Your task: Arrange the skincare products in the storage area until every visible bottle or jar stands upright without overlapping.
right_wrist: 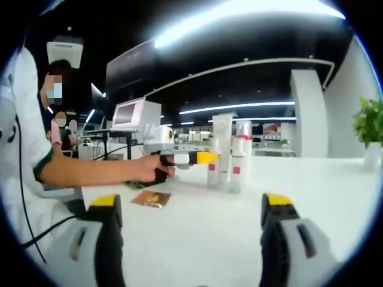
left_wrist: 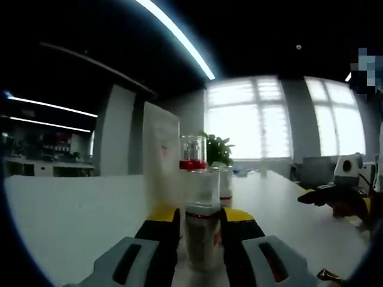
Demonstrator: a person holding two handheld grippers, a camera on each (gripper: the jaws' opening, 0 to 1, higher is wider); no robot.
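The white worktop (left_wrist: pixel 72 221) carries a small cluster of skincare products, with a tall pale tube or carton (left_wrist: pixel 160 146) as the largest piece at its back. Just beside it stands a clear jar with a red band (left_wrist: pixel 192 153), and in front of that the clear-capped bottle (left_wrist: pixel 202 224), upright and clenched between the yellow-tipped jaws of the left tool (left_wrist: pixel 200 230). From the right gripper view the same group reads as white bottles with red labels (right_wrist: pixel 237 162) standing close together, the left tool reaching in at their side, while the right tool (right_wrist: pixel 191 222) hangs released, jaws wide apart, well short of them. The risk, as I judge it, is crowding: setting the held bottle down among such tight neighbours could knock one over. The bottle's base is hidden behind the jaws, so whether it rests on the worktop is probably not decidable here. A small brown packet (right_wrist: pixel 151 198) lies flat nearby.
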